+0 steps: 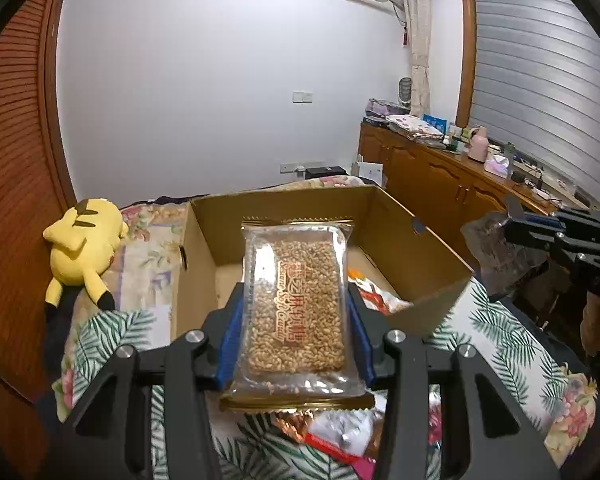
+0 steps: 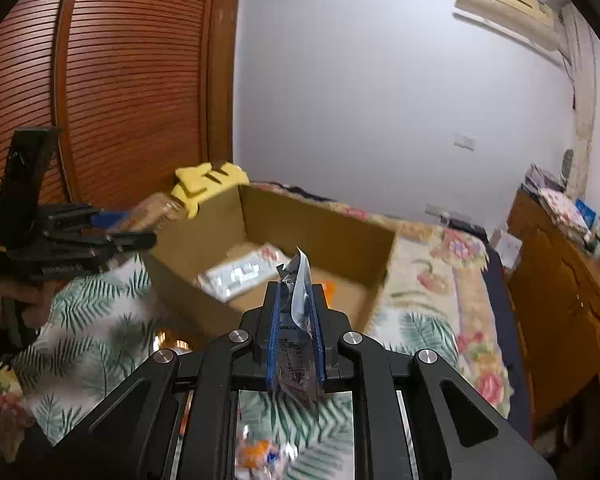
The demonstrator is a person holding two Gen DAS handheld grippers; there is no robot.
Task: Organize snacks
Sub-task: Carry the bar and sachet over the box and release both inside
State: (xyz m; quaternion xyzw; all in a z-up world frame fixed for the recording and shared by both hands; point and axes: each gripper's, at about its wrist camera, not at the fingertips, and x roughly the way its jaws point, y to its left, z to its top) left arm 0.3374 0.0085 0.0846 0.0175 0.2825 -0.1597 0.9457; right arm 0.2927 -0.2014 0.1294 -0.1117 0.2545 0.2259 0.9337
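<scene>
- Left wrist view: the left gripper (image 1: pixel 295 320) is clamped on a clear plastic packet with gold serrated ends holding a tan puffed-grain bar (image 1: pixel 297 304); the blue pads press its two long sides, and the packet sticks out forward along the fingers.
- Beyond that packet stands an open brown cardboard box (image 1: pixel 424 252) on a bed covered by a white cloth printed with green palm leaves (image 1: pixel 504 332); a red and white snack wrapper (image 1: pixel 374 296) lies on the box floor at the right.
- More wrappers, white, red and copper coloured (image 1: pixel 336 436), lie loose on the cloth below the gripper, outside the box.
- A yellow plush toy with black-tipped ears (image 1: pixel 83 248) lies on the bed left of the box, apart from it.
- At the right edge the right gripper (image 1: pixel 512 228) holds a crinkled clear packet with dark contents (image 1: pixel 496 256) above the cloth, just beside the box's right wall.
- Right wrist view: the right gripper (image 2: pixel 295 312) has its jaws closed tight on that thin clear packet (image 2: pixel 297 292), which stands edge-on between the blue pads.
- Ahead, the same box (image 2: pixel 332 232) holds a blurred white packet (image 2: pixel 239 272) and something orange.
- The left gripper (image 2: pixel 127 236) shows at the left with its grain bar, near the box's corner.
</scene>
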